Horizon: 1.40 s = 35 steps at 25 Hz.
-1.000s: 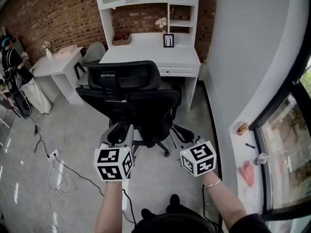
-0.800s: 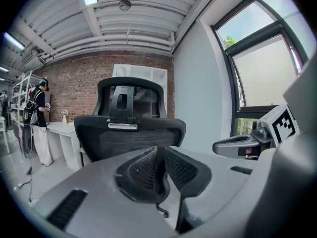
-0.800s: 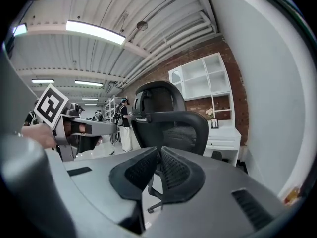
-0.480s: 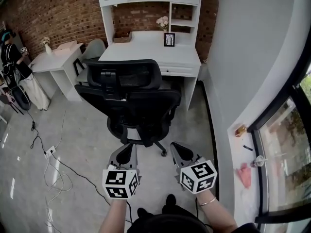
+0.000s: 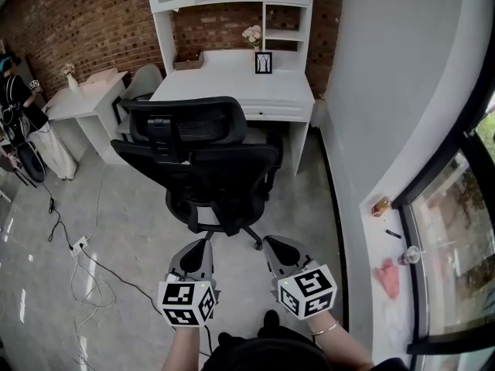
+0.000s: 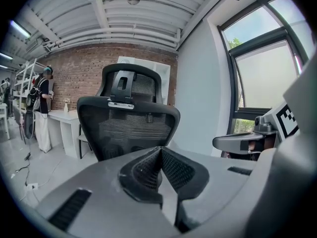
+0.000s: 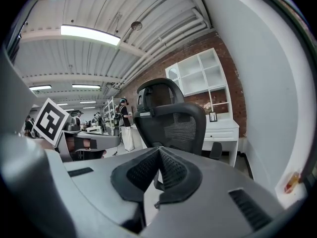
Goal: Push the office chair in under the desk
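With left tool and right tool both shut and empty, I'd press them evenly on the back of the office chair and push straight toward the counter.

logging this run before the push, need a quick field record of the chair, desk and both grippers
office chair: black, stands out from the desk, backrest toward the person
desk: white, against the brick wall; picture frame and flowers on top
left gripper: shut, empty, short of the chair
right gripper: shut, empty, short of the chair
floor: grey, cables at left
task state: chair not yet pushed in
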Each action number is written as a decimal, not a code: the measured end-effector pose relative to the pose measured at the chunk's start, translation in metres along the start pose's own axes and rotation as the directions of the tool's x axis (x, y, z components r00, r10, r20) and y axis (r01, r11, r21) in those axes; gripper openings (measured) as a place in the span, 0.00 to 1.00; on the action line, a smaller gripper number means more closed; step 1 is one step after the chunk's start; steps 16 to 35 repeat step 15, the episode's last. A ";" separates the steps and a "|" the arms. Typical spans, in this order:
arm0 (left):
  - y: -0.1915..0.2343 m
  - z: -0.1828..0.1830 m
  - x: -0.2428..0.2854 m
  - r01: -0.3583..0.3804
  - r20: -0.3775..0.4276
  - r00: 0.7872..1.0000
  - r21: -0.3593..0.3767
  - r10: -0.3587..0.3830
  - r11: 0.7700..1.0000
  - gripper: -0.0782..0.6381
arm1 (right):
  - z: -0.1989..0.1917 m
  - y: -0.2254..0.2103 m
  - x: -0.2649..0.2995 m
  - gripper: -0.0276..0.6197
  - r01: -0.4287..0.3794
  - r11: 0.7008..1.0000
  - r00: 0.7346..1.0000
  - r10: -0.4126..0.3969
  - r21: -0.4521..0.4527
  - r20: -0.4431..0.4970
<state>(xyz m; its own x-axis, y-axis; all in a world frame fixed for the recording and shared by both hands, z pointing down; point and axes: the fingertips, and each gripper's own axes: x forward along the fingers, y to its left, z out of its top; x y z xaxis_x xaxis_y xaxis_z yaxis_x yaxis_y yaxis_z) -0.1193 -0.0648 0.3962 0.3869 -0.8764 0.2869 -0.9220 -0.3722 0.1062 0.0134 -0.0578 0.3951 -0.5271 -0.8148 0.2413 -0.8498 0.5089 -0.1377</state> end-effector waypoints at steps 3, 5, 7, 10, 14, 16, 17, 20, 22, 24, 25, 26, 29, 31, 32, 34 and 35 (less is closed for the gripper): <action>-0.005 -0.004 0.001 -0.008 0.002 1.000 0.006 0.008 1.000 0.12 | 0.000 -0.004 -0.003 0.05 -0.003 1.000 1.000 0.003 -0.005 0.004; -0.007 -0.004 0.002 -0.016 0.011 1.000 0.001 0.016 1.000 0.12 | 0.000 -0.008 -0.005 0.05 -0.006 1.000 1.000 0.006 0.002 0.008; -0.010 -0.002 0.004 -0.024 0.017 1.000 -0.001 0.024 1.000 0.12 | -0.001 -0.012 -0.008 0.05 -0.010 1.000 1.000 0.010 0.005 0.010; -0.014 0.003 0.007 -0.038 0.023 0.999 0.001 0.038 0.999 0.12 | 0.000 -0.020 -0.010 0.05 -0.013 1.000 1.000 0.013 0.008 0.015; -0.023 0.003 0.012 -0.050 0.019 0.999 0.013 0.050 0.999 0.12 | 0.000 -0.030 -0.014 0.05 -0.020 1.000 1.000 0.020 0.016 0.019; -0.025 0.002 0.013 -0.053 0.016 0.998 0.016 0.052 0.998 0.12 | 0.000 -0.032 -0.016 0.05 -0.022 1.000 1.000 0.022 0.017 0.019; -0.025 0.002 0.013 -0.053 0.016 0.998 0.016 0.052 0.998 0.12 | 0.000 -0.032 -0.016 0.05 -0.022 1.000 1.000 0.022 0.017 0.019; -0.025 0.002 0.013 -0.053 0.016 0.998 0.016 0.052 0.998 0.12 | 0.000 -0.032 -0.016 0.05 -0.022 1.000 1.000 0.022 0.017 0.019; -0.025 0.002 0.013 -0.053 0.016 0.998 0.016 0.052 0.998 0.12 | 0.000 -0.032 -0.016 0.05 -0.022 1.000 1.000 0.022 0.017 0.019; -0.025 0.002 0.013 -0.053 0.016 0.998 0.016 0.052 0.998 0.12 | 0.000 -0.032 -0.016 0.05 -0.022 1.000 1.000 0.022 0.017 0.019; -0.025 0.002 0.013 -0.053 0.016 0.998 0.016 0.052 0.998 0.12 | 0.000 -0.032 -0.016 0.05 -0.022 1.000 1.000 0.022 0.017 0.019; -0.025 0.002 0.013 -0.053 0.016 0.998 0.016 0.052 0.998 0.12 | 0.000 -0.032 -0.016 0.05 -0.022 1.000 1.000 0.022 0.017 0.019; -0.025 0.002 0.013 -0.053 0.016 0.998 0.016 0.052 0.998 0.12 | 0.000 -0.032 -0.016 0.05 -0.022 1.000 1.000 0.022 0.017 0.019; -0.025 0.002 0.013 -0.053 0.016 0.998 0.016 0.052 0.998 0.12 | 0.000 -0.032 -0.016 0.05 -0.022 1.000 1.000 0.022 0.017 0.019; -0.025 0.002 0.013 -0.053 0.016 0.998 0.016 0.052 0.998 0.12 | 0.000 -0.032 -0.016 0.05 -0.022 1.000 1.000 0.022 0.017 0.019; -0.025 0.002 0.013 -0.053 0.016 0.998 0.016 0.052 0.998 0.12 | 0.000 -0.032 -0.016 0.05 -0.022 1.000 1.000 0.022 0.017 0.019; -0.025 0.002 0.013 -0.053 0.016 0.998 0.016 0.052 0.998 0.12 | 0.000 -0.032 -0.016 0.05 -0.022 1.000 1.000 0.022 0.017 0.019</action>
